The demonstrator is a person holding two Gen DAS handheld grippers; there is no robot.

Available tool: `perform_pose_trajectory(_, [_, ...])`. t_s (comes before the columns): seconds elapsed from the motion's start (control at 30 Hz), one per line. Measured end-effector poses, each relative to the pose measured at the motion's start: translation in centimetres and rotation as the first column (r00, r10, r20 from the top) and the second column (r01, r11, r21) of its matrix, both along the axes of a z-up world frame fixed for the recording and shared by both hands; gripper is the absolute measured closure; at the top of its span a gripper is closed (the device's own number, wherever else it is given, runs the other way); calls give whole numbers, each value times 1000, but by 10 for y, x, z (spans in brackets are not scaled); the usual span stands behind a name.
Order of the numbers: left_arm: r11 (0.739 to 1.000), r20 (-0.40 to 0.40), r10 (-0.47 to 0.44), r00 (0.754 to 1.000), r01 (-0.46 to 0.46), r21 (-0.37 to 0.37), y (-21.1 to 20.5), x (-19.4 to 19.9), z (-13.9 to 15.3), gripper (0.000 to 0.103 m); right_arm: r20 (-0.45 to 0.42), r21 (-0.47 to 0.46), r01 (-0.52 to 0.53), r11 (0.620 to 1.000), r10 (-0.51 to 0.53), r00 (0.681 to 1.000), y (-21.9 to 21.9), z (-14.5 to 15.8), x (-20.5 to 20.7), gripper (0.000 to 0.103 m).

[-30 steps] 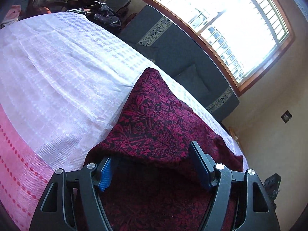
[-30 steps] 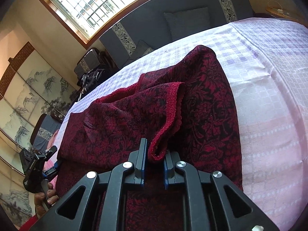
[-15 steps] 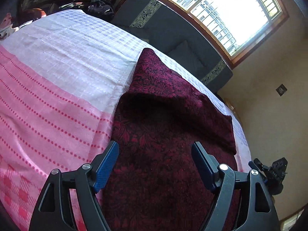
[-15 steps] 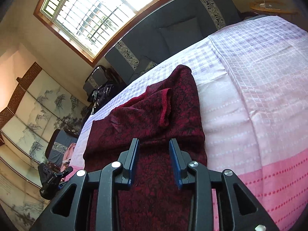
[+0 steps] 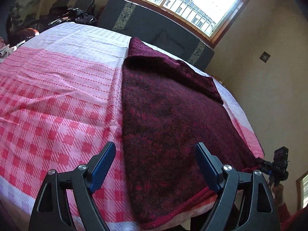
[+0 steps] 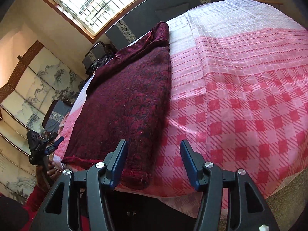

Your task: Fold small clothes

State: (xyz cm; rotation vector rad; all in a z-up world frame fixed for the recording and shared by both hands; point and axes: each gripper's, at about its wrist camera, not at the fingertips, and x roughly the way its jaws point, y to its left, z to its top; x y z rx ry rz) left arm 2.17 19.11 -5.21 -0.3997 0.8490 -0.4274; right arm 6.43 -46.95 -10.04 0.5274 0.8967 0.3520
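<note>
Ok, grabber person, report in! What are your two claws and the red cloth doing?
Left gripper open, right gripper just opening, both empty. Red cloth lies flat on pink bedspread, far end doubled over. Nothing in the way.

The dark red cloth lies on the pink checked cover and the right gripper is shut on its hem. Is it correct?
Not quite. The right gripper is open, its jaws having just opened, with nothing between them, as the right wrist view shows. The dark red cloth does lie on the pink checked cover.

Daylight poured through a wood-framed grid window (image 5: pixel 188 5) above a dark sofa (image 5: pixel 154 28). The walls (image 5: pixel 259 96) were beige. A painted folding screen (image 6: pixel 28 96) stood by dark chairs (image 6: pixel 55 115).
</note>
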Motion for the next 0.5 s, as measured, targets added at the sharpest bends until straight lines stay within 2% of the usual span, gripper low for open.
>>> perform_pose_trajectory(0.1, [993, -65, -6, 998, -1, -115, 8, -4, -11, 19, -13, 54, -9, 998, 9, 1000, 6, -7, 1, 51])
perform_pose_trajectory(0.2, [981, -148, -30, 989, 1, -192, 12, -6, -23, 19, -40, 104, -32, 994, 36, 999, 15, -17, 2, 61])
perform_pose_trajectory(0.27, [983, -153, -34, 988, 5, -186, 11, -9, -26, 19, -55, 111, -41, 993, 48, 997, 22, -24, 5, 74])
perform_pose_trajectory(0.33, [981, -147, -39, 988, 10, -196, 13, -13, -26, 19, -65, 115, -30, 993, 38, 997, 24, -30, 6, 91])
perform_pose_trajectory(0.4, [979, -160, -43, 986, 10, -202, 14, -17, -25, 19, -65, 143, -16, 990, 25, 998, 22, -33, 4, 92])
perform_pose_trajectory(0.5, [979, -180, -98, 979, 62, -196, 6, -25, -24, 21, -57, 143, -20, 990, 29, 998, 24, -33, 5, 93])
